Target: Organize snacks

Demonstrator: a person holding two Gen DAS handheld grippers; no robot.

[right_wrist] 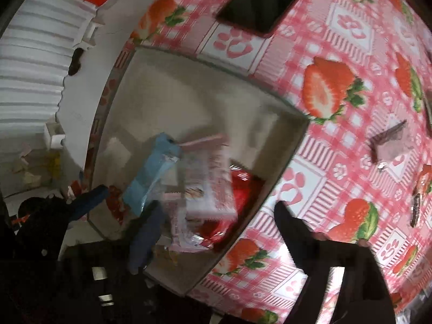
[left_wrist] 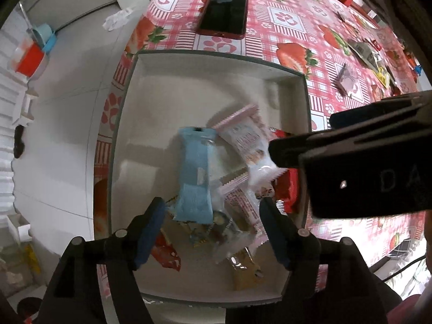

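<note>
A grey open box sits at the table's left edge and holds several snack packets. Among them are a light blue packet, a pink-and-white packet and a red packet. My left gripper is open and empty just above the packets at the box's near end. My right gripper is open and empty over the box's right wall; it shows as a black block in the left wrist view. The same box, blue packet and red packet show in the right wrist view, blurred.
A black phone lies on the strawberry tablecloth beyond the box. More wrappers lie scattered at the right of the table. A dark wrapper lies right of the box. The floor drops off at the left.
</note>
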